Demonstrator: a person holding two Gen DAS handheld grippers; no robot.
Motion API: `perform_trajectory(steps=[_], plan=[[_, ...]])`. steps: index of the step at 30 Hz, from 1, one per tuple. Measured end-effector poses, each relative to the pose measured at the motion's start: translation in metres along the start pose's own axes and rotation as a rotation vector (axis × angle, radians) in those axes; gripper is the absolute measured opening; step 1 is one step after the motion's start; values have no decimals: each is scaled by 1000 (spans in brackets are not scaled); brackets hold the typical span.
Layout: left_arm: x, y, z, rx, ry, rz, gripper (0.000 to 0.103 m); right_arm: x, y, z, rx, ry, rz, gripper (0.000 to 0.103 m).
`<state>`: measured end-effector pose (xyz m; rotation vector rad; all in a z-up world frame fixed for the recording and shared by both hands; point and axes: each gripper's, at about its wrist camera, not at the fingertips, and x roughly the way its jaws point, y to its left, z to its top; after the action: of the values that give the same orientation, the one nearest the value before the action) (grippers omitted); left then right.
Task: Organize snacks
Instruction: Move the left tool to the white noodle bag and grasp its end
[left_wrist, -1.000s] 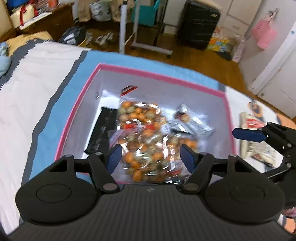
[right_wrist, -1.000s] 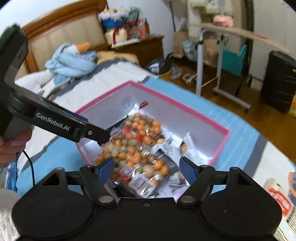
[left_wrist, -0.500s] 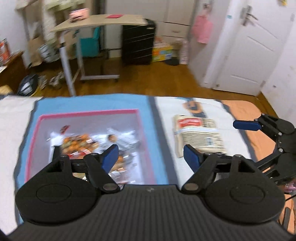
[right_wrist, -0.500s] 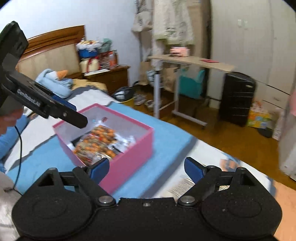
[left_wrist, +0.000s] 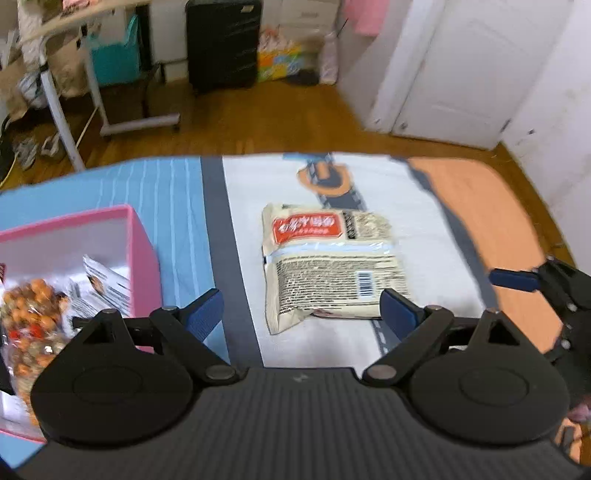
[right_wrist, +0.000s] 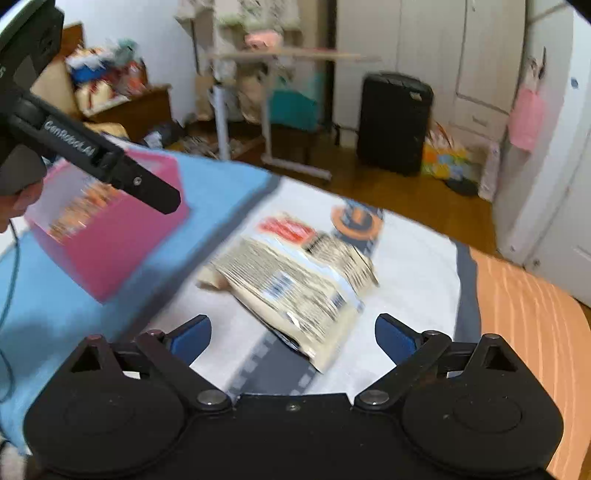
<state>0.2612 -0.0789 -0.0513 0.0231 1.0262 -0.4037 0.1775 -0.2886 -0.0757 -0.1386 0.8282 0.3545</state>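
— Both grippers have moved away from the pink box (left_wrist: 142, 254) since the earlier frames, yes? Before, they were looking down into it.

— Yes. Now the box is at the left edge in the left wrist view, on the blue part of the bedcover (left_wrist: 173, 206). Inside it I see a bag of orange and green snacks (left_wrist: 31, 314) and a small silver packet (left_wrist: 105, 282).

— And where is the cream snack packet (left_wrist: 328, 266)?

— It lies flat on the white part of the cover, well apart from the box, with its red label at the far end. It is in front of both grippers.

— How do the jaws stand?

— The left gripper (left_wrist: 301, 310) has just been opening; its blue pads (left_wrist: 205, 312) are wide apart and hold nothing. The right gripper (right_wrist: 293, 338) has just been opening too, and it is also empty. The near end of the packet shows between its pads, but I see no contact.

— Is the picture sharp?

— No, the right wrist view is blurred.
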Motion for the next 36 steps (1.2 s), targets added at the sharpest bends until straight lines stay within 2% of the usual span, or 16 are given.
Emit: perform_trajectory(steps=[3,7,13,17,19,21,23,24,30,36], plan=[[34,-1,2,8,24,-6,92,26,-14,-8,40,42,6,98],[76,11,5,-67,8,14,92,59,-28,-23,70,73,32,98],[122,21,1,-155,24,23,92,104,-29,-25,-3,79,56,95],[134,39,-1,-293,22,-105,88,113,-17,-19,-77,44,38,95],[140,47,-2,-337,32,-178,82,116,-15,-14,-81,37,48,95],[143,50,-4,-358,45,-226,69,119,-16,-12,-81,41,66,95],[146,49,-4,-366,61,-275,60,123,-13,-12,-88,38,72,94],[146,47,-4,-361,63,-274,58,125,-11,-12,-99,34,74,92],[132,24,-2,-241,31,-224,58,116,2,-16,-103,3,35,85],[106,8,-8,-183,52,-207,60,88,21,-26,-66,-1,-20,81]])
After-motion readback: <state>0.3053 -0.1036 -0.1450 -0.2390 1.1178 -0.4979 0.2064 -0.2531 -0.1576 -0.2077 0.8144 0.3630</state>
